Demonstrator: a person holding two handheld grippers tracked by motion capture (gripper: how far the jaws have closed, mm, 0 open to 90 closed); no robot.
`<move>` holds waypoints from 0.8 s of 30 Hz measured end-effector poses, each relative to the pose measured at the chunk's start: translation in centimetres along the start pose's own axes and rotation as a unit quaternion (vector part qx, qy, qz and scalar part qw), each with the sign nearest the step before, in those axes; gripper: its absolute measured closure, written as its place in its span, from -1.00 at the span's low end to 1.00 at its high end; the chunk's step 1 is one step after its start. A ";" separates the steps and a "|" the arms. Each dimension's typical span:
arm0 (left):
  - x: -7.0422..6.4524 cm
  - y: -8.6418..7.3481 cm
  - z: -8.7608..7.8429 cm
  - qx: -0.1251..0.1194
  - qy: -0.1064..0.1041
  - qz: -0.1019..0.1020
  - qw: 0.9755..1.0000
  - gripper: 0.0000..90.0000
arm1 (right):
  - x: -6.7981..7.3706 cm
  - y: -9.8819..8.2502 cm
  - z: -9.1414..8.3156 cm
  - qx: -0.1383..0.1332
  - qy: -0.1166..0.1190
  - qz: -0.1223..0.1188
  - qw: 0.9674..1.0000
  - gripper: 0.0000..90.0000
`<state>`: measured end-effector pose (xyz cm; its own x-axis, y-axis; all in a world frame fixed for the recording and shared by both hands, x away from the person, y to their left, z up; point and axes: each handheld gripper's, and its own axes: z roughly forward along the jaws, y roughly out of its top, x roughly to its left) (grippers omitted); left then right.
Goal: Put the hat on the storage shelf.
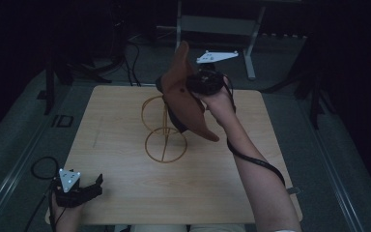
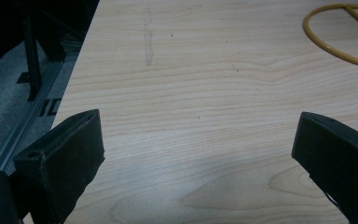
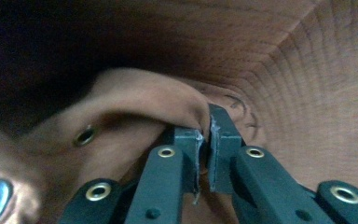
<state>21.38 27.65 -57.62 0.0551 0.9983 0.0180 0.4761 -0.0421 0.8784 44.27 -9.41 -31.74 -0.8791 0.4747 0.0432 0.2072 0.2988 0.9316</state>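
A brown leather hat hangs tilted in the air over a gold wire stand with two rings, which stands mid-table. My right gripper is shut on the hat's crown from the right side. The right gripper view shows the jaws pinching a fold of the brown hat, with a metal eyelet beside them. My left gripper rests open at the table's near left corner. In the left gripper view its jaws stand wide apart over bare wood, and the stand's base ring is at the upper right.
The light wooden table sits on grey carpet in a dark room. A metal desk frame stands behind it. A black cable loop lies off the table's left edge, near my left hand.
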 end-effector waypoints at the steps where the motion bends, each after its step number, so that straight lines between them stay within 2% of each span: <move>1: 0.0 0.0 0.0 0.000 0.000 -0.002 1.000 -0.94 | 0.2 0.0 0.5 0.004 0.004 0.000 1.000 0.83; 5: 0.1 0.0 -0.1 0.000 0.001 -0.002 1.000 -0.94 | 1.3 -0.4 2.2 0.021 0.027 0.001 0.999 0.69; 10: 0.1 -0.1 0.0 -0.001 -0.009 -0.004 1.000 -0.94 | 2.4 -0.8 4.0 0.036 0.035 -0.013 0.999 0.37; 11: 0.1 -0.1 0.0 -0.001 -0.009 -0.004 1.000 -0.94 | 2.4 -0.8 4.0 0.036 0.035 -0.013 0.999 0.37; 12: 0.0 -0.1 0.0 -0.001 -0.009 -0.001 1.000 -0.94 | 2.7 -0.9 4.4 0.039 0.036 -0.018 0.998 0.23; 13: 0.0 -0.1 0.0 0.000 -0.010 -0.001 1.000 -0.94 | 3.0 -1.2 4.9 0.042 0.041 -0.026 0.998 0.00; 16: -0.1 -0.1 0.1 0.002 -0.013 -0.002 1.000 -0.94 | 3.9 -1.6 5.8 0.060 0.034 -0.058 0.996 -0.28; 17: -0.1 -0.1 0.1 0.002 -0.013 -0.003 1.000 -0.94 | 4.3 -1.9 6.2 0.056 0.033 -0.085 0.994 -0.44; 19: 0.0 -0.1 0.0 0.002 -0.011 -0.003 1.000 -0.94 | 4.9 -2.3 6.5 0.054 0.021 -0.124 0.991 -0.49; 21: 0.0 -0.2 0.1 0.002 -0.010 -0.005 1.000 -0.94 | 5.5 -2.3 6.7 0.063 0.001 -0.141 0.988 -0.49; 24: -0.1 -0.3 0.2 0.007 -0.012 -0.003 1.000 -0.94 | 6.5 -2.7 7.1 0.078 -0.032 -0.201 0.976 -0.50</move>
<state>21.41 27.56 -57.93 0.0730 0.9973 0.0002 0.4881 -0.0359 0.8721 41.06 -1.28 -36.51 -0.8755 0.3419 -0.3415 -0.0821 0.5912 0.8023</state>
